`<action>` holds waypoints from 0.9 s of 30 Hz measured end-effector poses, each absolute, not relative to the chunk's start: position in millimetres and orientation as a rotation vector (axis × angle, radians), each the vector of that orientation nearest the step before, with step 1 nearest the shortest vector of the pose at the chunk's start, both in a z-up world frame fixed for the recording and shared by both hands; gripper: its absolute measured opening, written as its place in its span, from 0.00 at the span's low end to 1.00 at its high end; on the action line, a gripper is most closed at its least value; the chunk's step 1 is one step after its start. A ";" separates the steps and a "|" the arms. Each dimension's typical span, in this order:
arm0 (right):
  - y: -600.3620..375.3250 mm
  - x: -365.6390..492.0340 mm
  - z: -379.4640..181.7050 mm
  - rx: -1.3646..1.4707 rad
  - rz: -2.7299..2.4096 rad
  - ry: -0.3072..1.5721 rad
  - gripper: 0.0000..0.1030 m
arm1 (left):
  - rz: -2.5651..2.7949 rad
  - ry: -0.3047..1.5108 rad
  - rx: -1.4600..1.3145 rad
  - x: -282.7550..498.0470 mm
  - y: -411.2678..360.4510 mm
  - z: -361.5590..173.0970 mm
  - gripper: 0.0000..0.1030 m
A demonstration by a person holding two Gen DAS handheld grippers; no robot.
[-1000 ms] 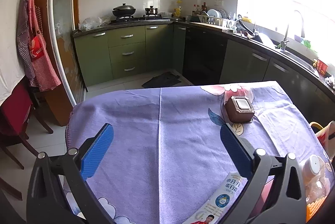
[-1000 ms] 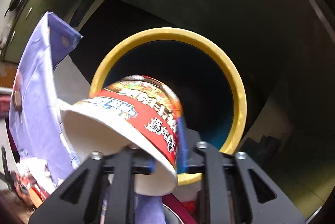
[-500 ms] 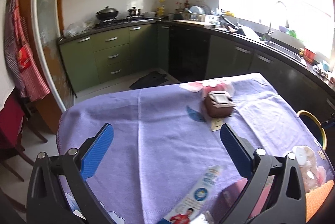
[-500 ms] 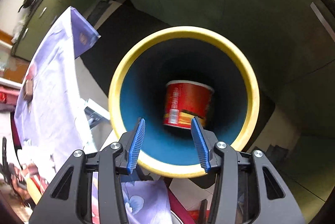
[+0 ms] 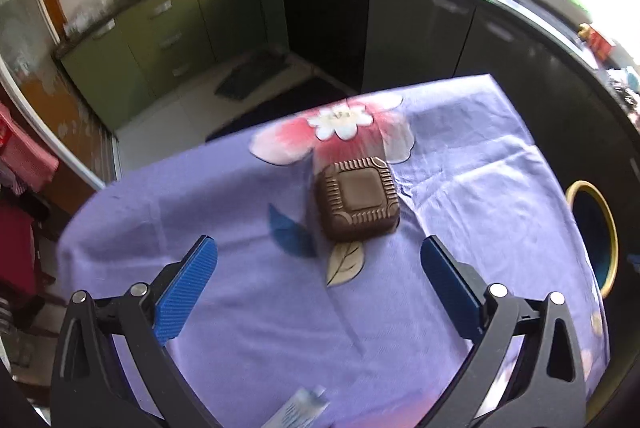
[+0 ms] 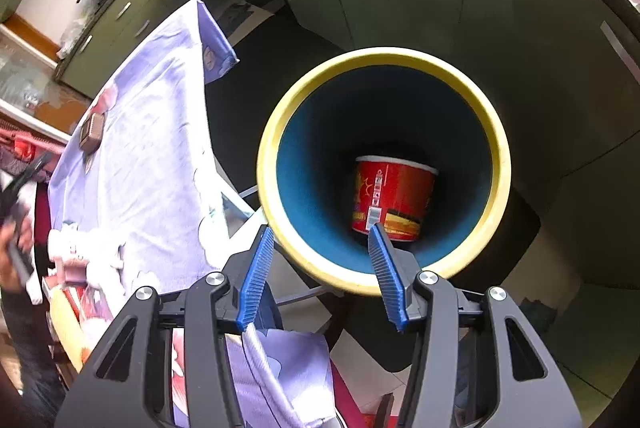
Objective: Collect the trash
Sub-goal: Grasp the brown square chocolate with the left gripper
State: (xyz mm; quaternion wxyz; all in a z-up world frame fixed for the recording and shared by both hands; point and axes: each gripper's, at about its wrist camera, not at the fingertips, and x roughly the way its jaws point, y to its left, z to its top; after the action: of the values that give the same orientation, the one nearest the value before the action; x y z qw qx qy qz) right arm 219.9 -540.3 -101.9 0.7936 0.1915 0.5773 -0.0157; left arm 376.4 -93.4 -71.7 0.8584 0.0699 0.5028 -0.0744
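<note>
A red instant-noodle cup (image 6: pixel 392 198) lies inside the yellow-rimmed blue bin (image 6: pixel 500 164) beside the table. My right gripper (image 6: pixel 322 232) is open and empty above the bin's near rim. My left gripper (image 5: pixel 318 258) is open and empty over the purple tablecloth (image 5: pixel 240 308), just short of a brown square box (image 5: pixel 358 204). A blue-and-white wrapper (image 5: pixel 300 408) lies at the near edge below the left gripper. The bin also shows in the left wrist view (image 5: pixel 610 228) at the table's right side.
Green kitchen cabinets (image 5: pixel 160 40) and a dark counter run behind the table. More packets and wrappers (image 6: pixel 76 268) lie at the table's near end in the right wrist view. The brown box also shows there (image 6: pixel 91 132). A red chair (image 5: pixel 16 248) stands left of the table.
The right gripper opened and dropped the red cup into the bin, then drew back slightly. The left gripper moved forward and to the right, closer to the brown box.
</note>
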 end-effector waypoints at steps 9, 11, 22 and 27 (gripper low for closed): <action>-541.0 200.3 -101.6 0.394 0.001 1.209 0.52 | -0.033 1.163 0.143 418.8 -112.0 -110.5 0.94; -540.5 199.8 -103.8 0.395 0.012 1.208 0.52 | -0.026 1.161 0.130 423.0 -111.7 -111.5 0.94; -547.5 202.9 -118.4 0.420 0.034 1.212 0.52 | -0.061 1.218 0.082 428.4 -124.0 -126.3 0.57; -549.5 201.0 -122.4 0.428 0.037 1.214 0.52 | -0.067 1.222 0.091 422.6 -122.3 -125.4 0.55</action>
State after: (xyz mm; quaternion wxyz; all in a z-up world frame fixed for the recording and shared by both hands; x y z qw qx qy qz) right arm 201.1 -549.5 -122.4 0.7997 0.1994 0.5660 0.0173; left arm 422.6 -122.3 -125.4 0.8177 0.0429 0.5732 -0.0313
